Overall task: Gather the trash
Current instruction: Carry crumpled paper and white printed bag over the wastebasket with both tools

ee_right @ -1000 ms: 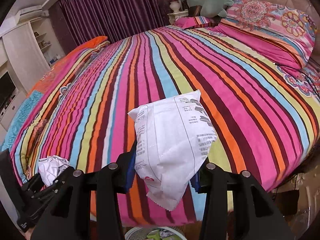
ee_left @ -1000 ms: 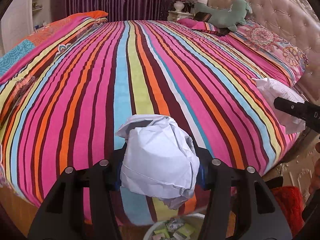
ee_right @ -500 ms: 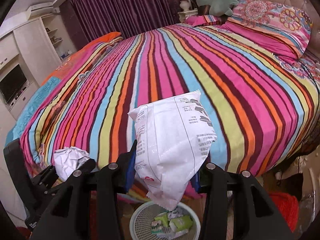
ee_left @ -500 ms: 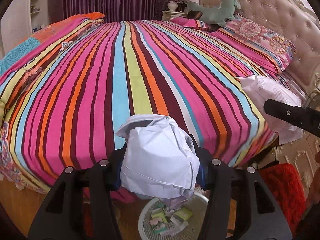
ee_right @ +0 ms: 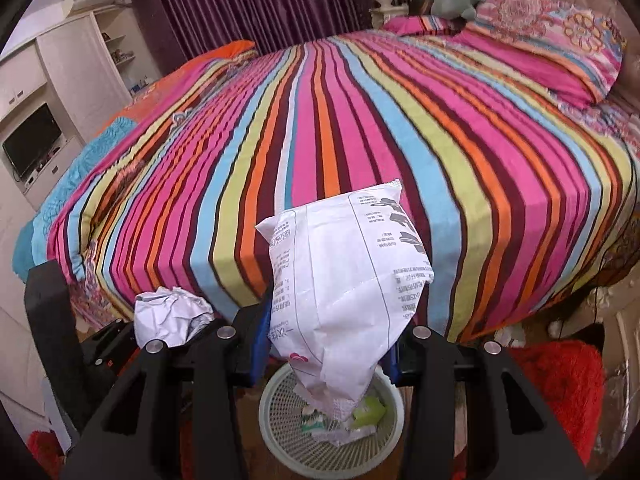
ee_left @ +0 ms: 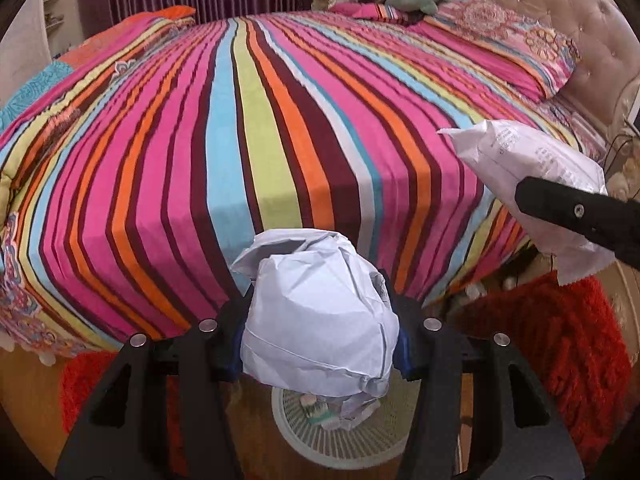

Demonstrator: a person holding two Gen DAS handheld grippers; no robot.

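Left hand-held gripper [ee_left: 320,344]: closed on crumpled paper ball [ee_left: 320,316], held above mesh waste basket [ee_left: 288,436] on floor by bed [ee_left: 280,120].

Right hand-held gripper [ee_right: 324,344]: clamped on white printed packet [ee_right: 344,280], also over basket [ee_right: 276,432].

Risk: both items crowd one small opening; light paper could bounce off rim or off packet, land on red rug [ee_left: 560,352].

Change: a second ago both hung over bedspread, basket barely in view; now past bed edge, basket mostly in view below.
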